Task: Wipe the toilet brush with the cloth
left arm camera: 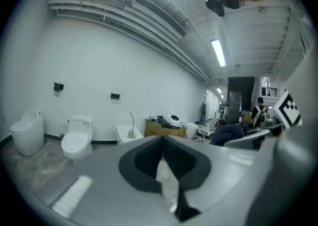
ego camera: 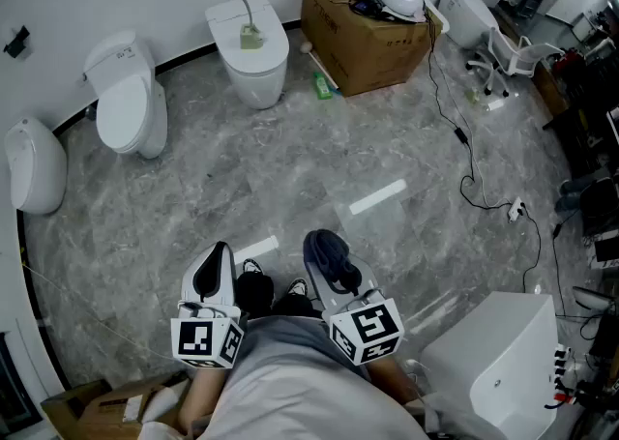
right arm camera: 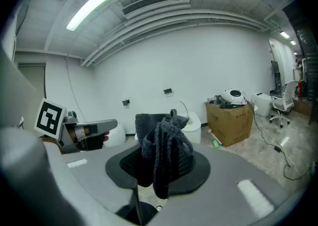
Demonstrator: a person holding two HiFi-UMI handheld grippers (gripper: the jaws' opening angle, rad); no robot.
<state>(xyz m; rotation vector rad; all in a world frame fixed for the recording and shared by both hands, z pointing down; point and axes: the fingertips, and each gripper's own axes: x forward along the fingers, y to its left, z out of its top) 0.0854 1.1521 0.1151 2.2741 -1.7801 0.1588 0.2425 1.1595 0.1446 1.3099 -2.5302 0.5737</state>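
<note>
While the toilet brush [ego camera: 249, 28] stands mid-lid on a toilet [ego camera: 256, 75] well apart, right gripper [right arm camera: 161, 138] clamps the cloth [right arm camera: 166, 158] ready for wiping, left gripper [left arm camera: 162, 144] closed, empty, likely free for the brush.

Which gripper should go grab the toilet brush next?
Left, probably. The left gripper is empty with its jaws shut, while the right gripper is clamped on the cloth. The toilet brush stands on the toilet, ahead and slightly left.
</note>
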